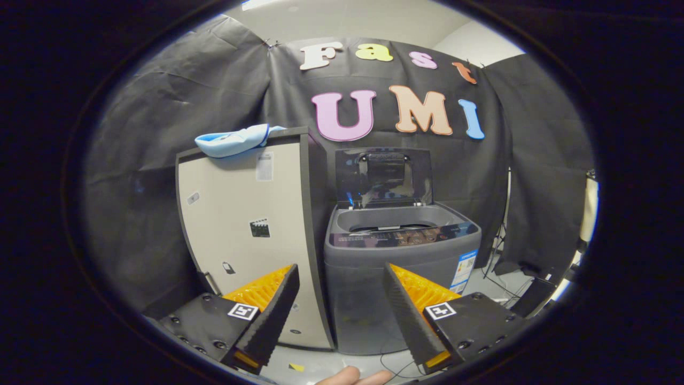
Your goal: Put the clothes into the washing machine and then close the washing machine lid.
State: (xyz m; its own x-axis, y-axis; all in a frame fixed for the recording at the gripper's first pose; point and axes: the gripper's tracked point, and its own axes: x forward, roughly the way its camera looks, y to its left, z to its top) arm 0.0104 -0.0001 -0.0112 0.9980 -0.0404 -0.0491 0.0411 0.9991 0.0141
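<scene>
One garment [235,141] seen, pale blue, draped on top of cabinet [243,235], left of washer [398,262] with lid [385,176] raised. Gripper [340,310] spread wide, empty, well short of both. Judged soft, light, floppy; best pinched at bunched fold near cabinet's front edge, else likely to slip or trail.

I have the tool [339,278] held in the air with its fingers [272,313] spread wide, gripping nothing. Beyond them stands the grey washing machine [398,278], its lid [383,177] raised upright at the back and the tub open. Just beside it is a beige cabinet [246,235]; a light blue garment [235,141] lies on top, well apart from the fingers.
</scene>
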